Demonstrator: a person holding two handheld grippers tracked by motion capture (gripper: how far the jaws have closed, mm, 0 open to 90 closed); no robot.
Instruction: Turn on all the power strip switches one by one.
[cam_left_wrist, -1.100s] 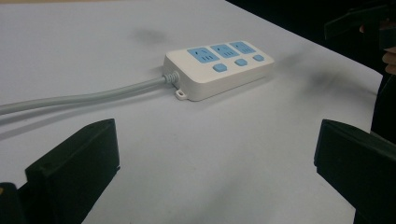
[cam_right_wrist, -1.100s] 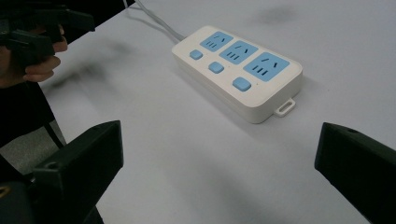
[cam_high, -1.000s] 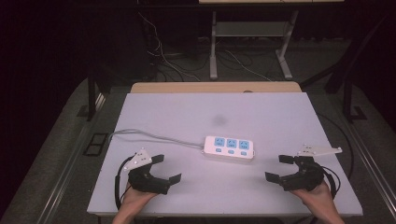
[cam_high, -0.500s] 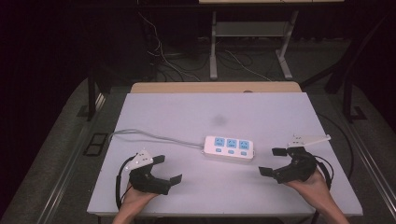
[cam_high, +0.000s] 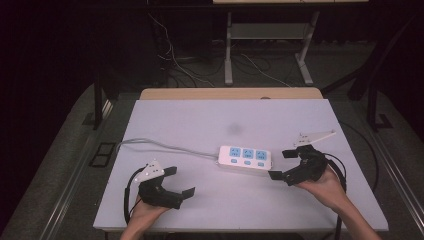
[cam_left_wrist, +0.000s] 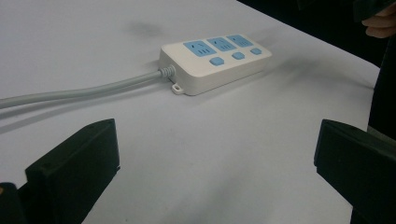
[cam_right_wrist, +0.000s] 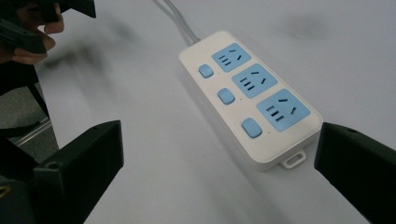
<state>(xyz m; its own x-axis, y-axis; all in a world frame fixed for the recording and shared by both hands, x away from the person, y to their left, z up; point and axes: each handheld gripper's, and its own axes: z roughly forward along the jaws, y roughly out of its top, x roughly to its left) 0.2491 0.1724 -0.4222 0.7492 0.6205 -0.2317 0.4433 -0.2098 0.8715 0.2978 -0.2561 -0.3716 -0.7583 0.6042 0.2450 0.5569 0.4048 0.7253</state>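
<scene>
Power strip: the white power strip (cam_high: 245, 159) with three blue sockets lay flat near the middle of the surface (cam_high: 210, 120), a little right of centre, sockets up.
Cord: its grey cord (cam_high: 165, 146) ran off leftward toward the surface's left edge, so that end was probably the less free one.
Right gripper: the right gripper (cam_high: 285, 164) sat just beside the strip's right end, jaws spread wide and holding nothing; likely lined up to close on that end.
Left gripper: the left gripper (cam_high: 181, 181) rested near the front edge, well apart from the strip, jaws open and empty, apparently waiting.
Open room: bare surface lay behind the strip and between the two grippers.
Edges: the right hand (cam_high: 327, 185) worked near the right-front corner.
</scene>
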